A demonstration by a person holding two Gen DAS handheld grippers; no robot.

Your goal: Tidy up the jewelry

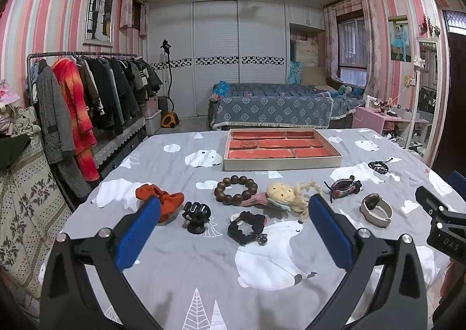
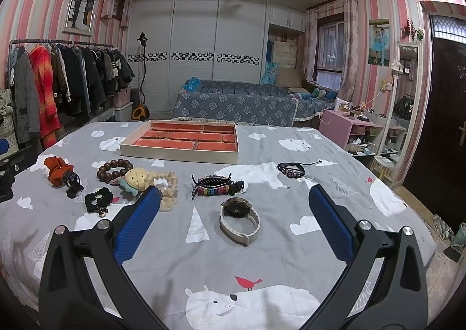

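A beige tray (image 1: 279, 165) (image 2: 177, 155) with red compartments stands far on the grey bedspread. In front of it lie an orange scrunchie (image 1: 170, 199), a black claw clip (image 1: 195, 211), a wooden bead bracelet (image 1: 236, 189), a doll hair tie (image 1: 284, 195), a black scrunchie (image 1: 246, 226), a beaded clip (image 2: 215, 184), a watch (image 2: 239, 217) and a black bracelet (image 2: 291, 169). My left gripper (image 1: 233, 207) is open and empty above the black scrunchie. My right gripper (image 2: 234, 199) is open and empty around the watch.
The bedspread (image 2: 335, 207) covers a bed or table whose edge drops at the right to a tiled floor. A clothes rack (image 1: 87, 91) stands at the left, a sofa (image 1: 271, 108) behind. The right gripper's body (image 1: 442, 222) shows at the left view's right edge.
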